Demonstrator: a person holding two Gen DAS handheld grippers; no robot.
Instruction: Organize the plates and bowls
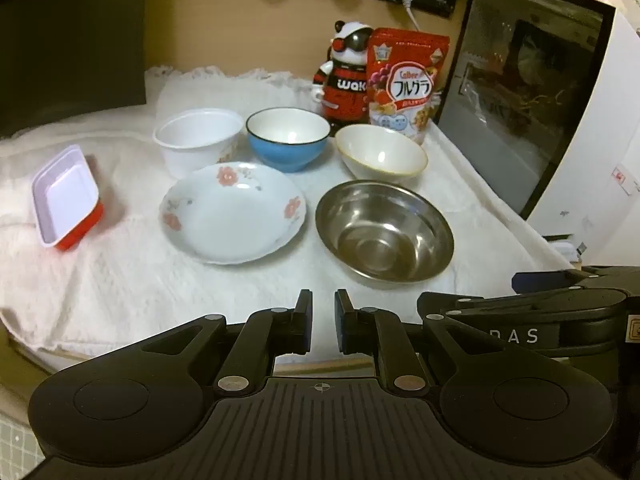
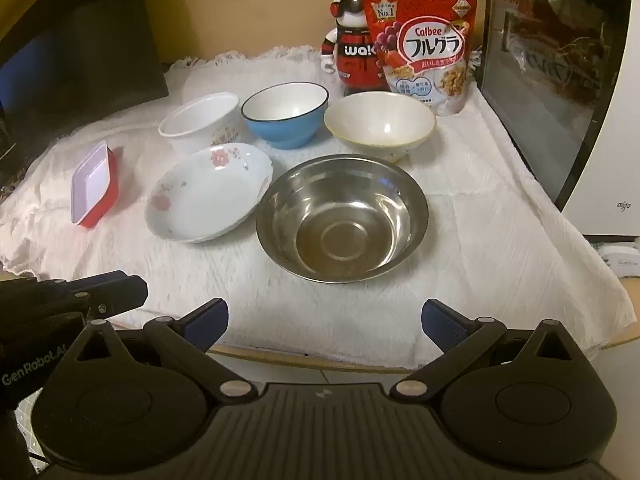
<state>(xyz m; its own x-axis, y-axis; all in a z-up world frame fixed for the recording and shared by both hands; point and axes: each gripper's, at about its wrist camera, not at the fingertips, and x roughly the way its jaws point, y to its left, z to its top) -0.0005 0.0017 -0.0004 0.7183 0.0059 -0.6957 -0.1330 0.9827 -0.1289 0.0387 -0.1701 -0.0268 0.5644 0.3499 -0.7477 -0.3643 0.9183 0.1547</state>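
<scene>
With the right gripper (image 2: pixel 323 322) spread wide and the left gripper (image 1: pixel 323 320) nearly together, the steel bowl (image 2: pixel 342 216) beside the flowered plate (image 2: pixel 208 192) looks light but slippery, best pinched at its rim.

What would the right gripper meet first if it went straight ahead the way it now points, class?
Most likely the steel bowl. The right gripper is open and empty above the near edge of the white towel, and the bowl lies directly ahead of its fingers. Its height above the towel is unclear, so it might pass over the rim.
</scene>
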